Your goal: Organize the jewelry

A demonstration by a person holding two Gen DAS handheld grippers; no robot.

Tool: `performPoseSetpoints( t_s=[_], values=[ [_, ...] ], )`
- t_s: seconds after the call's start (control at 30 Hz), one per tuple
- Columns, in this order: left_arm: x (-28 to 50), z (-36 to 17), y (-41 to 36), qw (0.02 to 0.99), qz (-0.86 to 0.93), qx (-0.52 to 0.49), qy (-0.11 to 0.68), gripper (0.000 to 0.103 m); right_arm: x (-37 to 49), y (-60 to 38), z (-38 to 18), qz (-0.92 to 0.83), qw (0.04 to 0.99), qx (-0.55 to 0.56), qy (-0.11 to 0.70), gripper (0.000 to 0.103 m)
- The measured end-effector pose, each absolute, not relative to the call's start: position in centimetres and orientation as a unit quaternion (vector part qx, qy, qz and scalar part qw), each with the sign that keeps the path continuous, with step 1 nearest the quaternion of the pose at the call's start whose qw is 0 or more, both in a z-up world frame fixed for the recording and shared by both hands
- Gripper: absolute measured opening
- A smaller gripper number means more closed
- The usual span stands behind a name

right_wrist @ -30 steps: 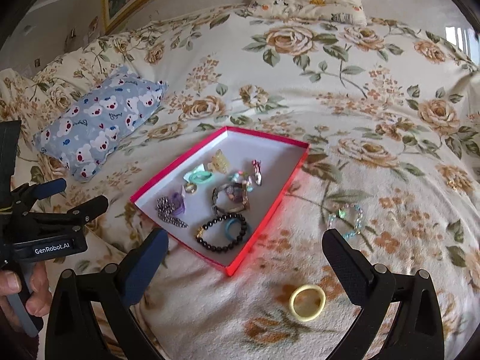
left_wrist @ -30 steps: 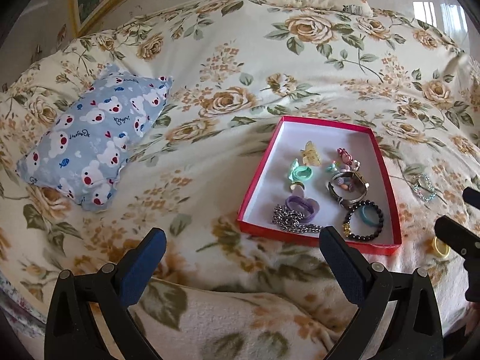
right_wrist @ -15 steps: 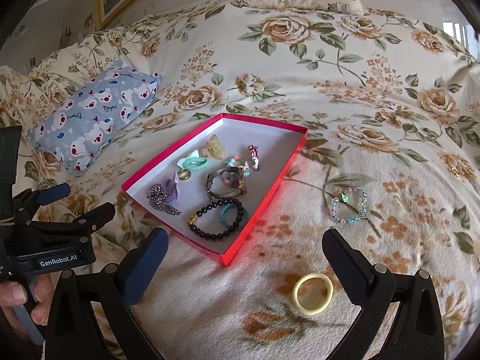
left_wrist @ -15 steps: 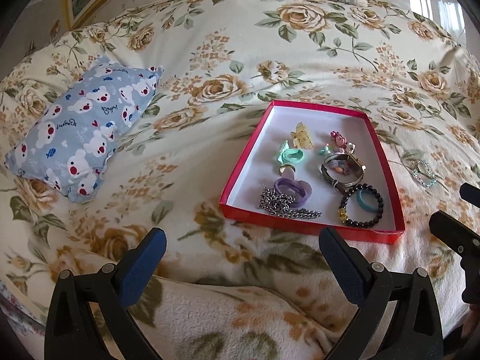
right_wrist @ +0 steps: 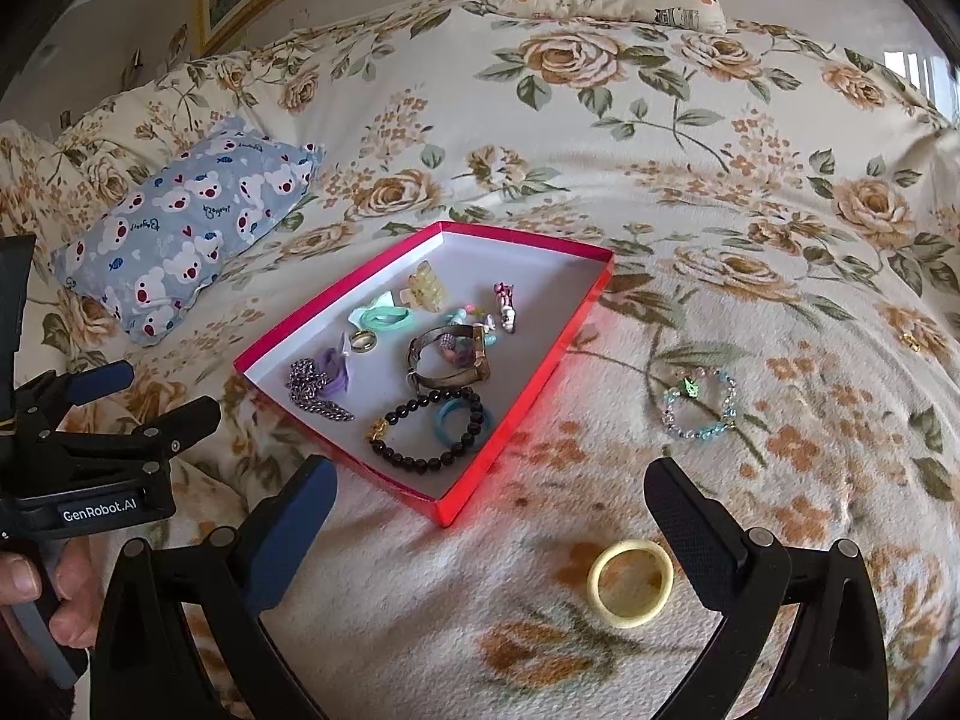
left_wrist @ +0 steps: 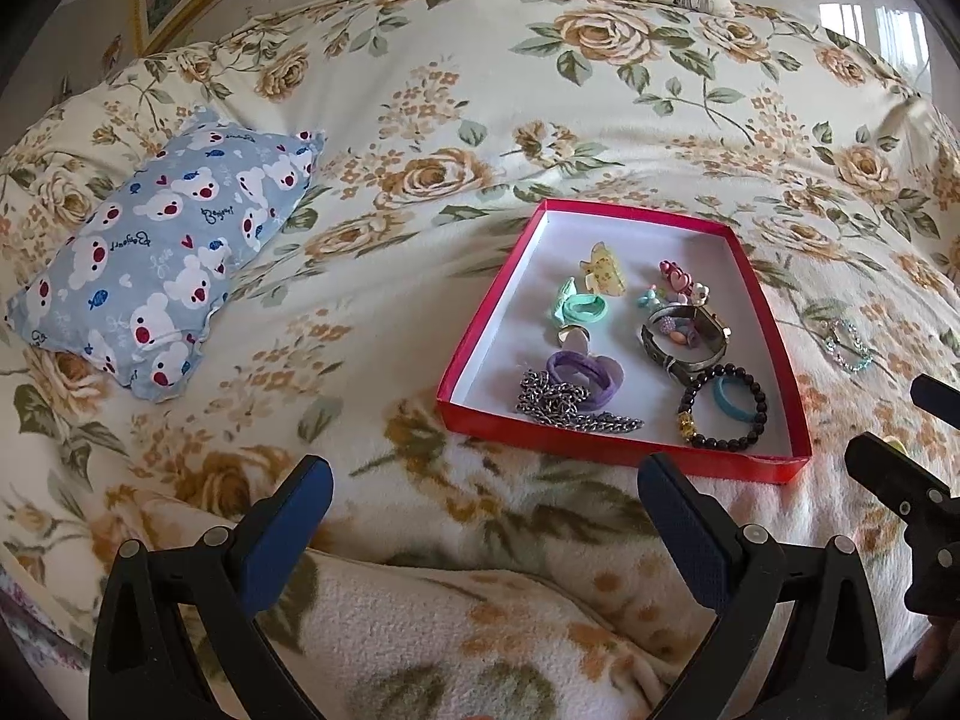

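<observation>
Floral fleece bedding (right_wrist: 420, 630) carries everything. Nearest, the right gripper (right_wrist: 486, 516) hangs with fingers spread and empty over a pale yellow ring-shaped hair band (right_wrist: 630, 582); the left gripper (left_wrist: 480, 510) is likewise wide open. Beyond lies the shallow red-walled cardboard tray (right_wrist: 528, 402), holding most of the jewelry, so sorting looks well along. Further right, a blue beaded bracelet (right_wrist: 699, 405) waits outside. Only the right view shows the band clearly, plus the person's hand (right_wrist: 42, 594).
</observation>
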State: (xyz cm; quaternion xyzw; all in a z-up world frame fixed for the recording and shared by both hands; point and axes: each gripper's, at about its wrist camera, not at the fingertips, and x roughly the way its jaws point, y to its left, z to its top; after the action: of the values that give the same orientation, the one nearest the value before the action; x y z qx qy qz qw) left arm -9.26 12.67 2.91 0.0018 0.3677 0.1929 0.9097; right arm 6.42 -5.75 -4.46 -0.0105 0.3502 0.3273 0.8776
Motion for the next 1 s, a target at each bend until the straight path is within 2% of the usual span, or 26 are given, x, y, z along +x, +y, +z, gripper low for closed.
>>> performPoseSetpoints(
  t_s=[1.0],
  values=[
    [-10.6,3.8,11.9,0.918,0.190,0.000,0.348,0.102,6.1,-6.3,-3.2,0.329,0.885,-0.007,0.329,0.103]
  ],
)
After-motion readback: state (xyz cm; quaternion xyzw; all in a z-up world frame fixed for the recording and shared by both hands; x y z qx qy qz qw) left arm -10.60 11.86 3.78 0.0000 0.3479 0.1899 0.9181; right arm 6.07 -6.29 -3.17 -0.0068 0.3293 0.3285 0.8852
